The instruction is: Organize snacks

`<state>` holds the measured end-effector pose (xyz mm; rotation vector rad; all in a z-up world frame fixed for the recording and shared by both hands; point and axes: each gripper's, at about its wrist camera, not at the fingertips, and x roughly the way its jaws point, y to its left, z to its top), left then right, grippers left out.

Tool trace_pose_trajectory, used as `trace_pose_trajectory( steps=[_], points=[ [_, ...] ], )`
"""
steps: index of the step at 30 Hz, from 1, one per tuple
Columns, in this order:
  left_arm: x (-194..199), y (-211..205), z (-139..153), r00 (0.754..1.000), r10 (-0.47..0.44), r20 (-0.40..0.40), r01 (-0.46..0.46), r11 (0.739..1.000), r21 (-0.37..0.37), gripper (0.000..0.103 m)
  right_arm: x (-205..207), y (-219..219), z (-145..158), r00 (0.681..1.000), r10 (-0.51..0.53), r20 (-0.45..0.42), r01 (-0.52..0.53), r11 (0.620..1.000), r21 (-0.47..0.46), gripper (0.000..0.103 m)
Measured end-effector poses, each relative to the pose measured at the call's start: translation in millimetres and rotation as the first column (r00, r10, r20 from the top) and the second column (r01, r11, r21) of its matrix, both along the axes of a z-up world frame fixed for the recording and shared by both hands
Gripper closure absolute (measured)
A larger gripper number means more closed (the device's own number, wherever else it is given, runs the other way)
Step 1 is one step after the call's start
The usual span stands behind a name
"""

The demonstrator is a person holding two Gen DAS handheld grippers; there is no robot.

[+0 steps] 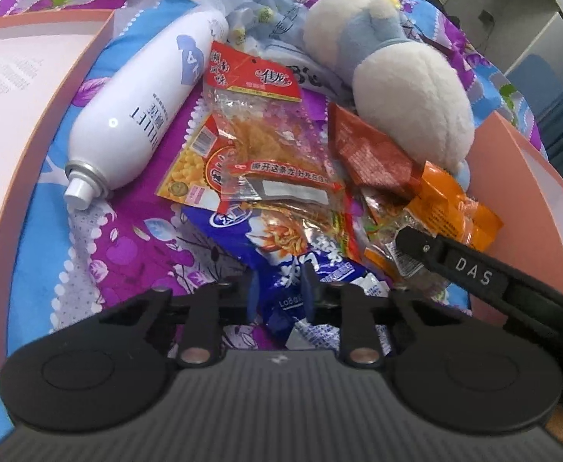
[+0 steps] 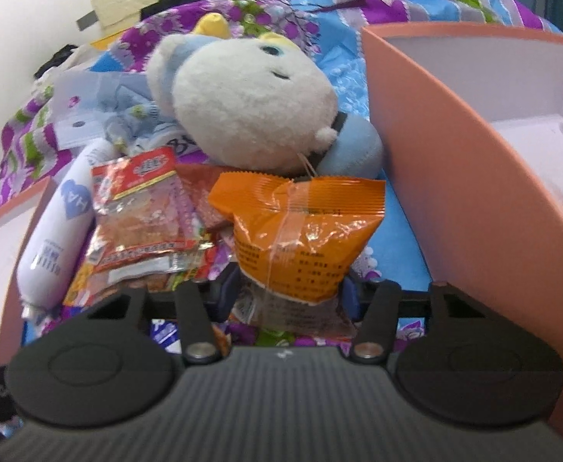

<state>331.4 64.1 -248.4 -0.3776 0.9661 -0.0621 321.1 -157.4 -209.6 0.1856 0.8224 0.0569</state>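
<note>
A pile of snack packets lies on a purple floral bedsheet. In the left wrist view my left gripper (image 1: 280, 288) has its pads close around the near end of a blue and white packet (image 1: 281, 254). Above it lie a clear packet with a red header (image 1: 269, 131), a yellow corn packet (image 1: 189, 169) and a brown-red packet (image 1: 370, 154). In the right wrist view my right gripper (image 2: 287, 294) is around an orange packet (image 2: 300, 227), its pads at either side. The right gripper's finger (image 1: 470, 269) shows in the left view at the orange packet (image 1: 450, 208).
A white spray bottle (image 1: 142, 115) lies left of the pile. A cream and blue plush toy (image 1: 396, 77) lies behind it. A pink box (image 2: 473, 161) with a white inside stands at the right. Another pink box (image 1: 31, 115) stands at the left.
</note>
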Motion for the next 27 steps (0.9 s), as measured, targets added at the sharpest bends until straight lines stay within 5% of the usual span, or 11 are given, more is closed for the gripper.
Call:
trace_pose_trajectory(
  steps=[9, 27],
  points=[
    [-35, 2, 24, 1.0, 0.018, 0.007, -0.018, 1.0, 0.022, 0.089, -33, 1, 25, 0.998, 0.058, 0.022, -0.058, 0.998, -0.03, 0.05],
    [-154, 22, 72, 0.997, 0.055, 0.058, -0.06, 0.995, 0.082, 0.089, -144, 5, 63, 0.98, 0.2, 0.008, -0.199, 0.976, -0.09, 0.05]
  ],
)
